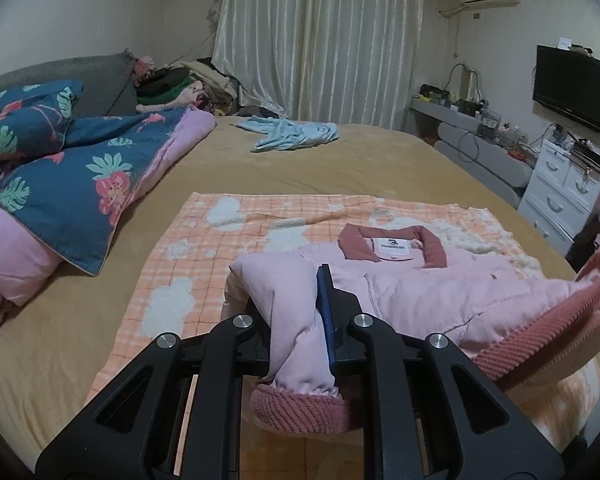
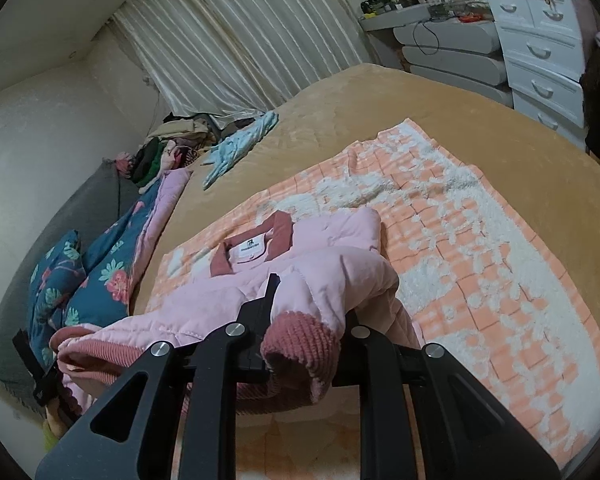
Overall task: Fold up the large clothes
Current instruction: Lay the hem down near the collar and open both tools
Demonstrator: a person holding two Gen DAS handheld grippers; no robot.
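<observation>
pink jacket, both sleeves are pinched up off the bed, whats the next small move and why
Probably carry both sleeves inward and lay them across the chest. The left tool and right tool each clamp a sleeve near its ribbed cuff, lifted above the jacket, whose collar lies flat on the checked blanket. With the body already spread, folding the sleeves in seems next.

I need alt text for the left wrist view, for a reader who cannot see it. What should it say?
The left gripper is shut on a sleeve of a pink padded jacket, which lies collar away from the camera on an orange checked blanket spread over a tan bed. A floral quilt is heaped at the left, white curtains hang behind.
</observation>
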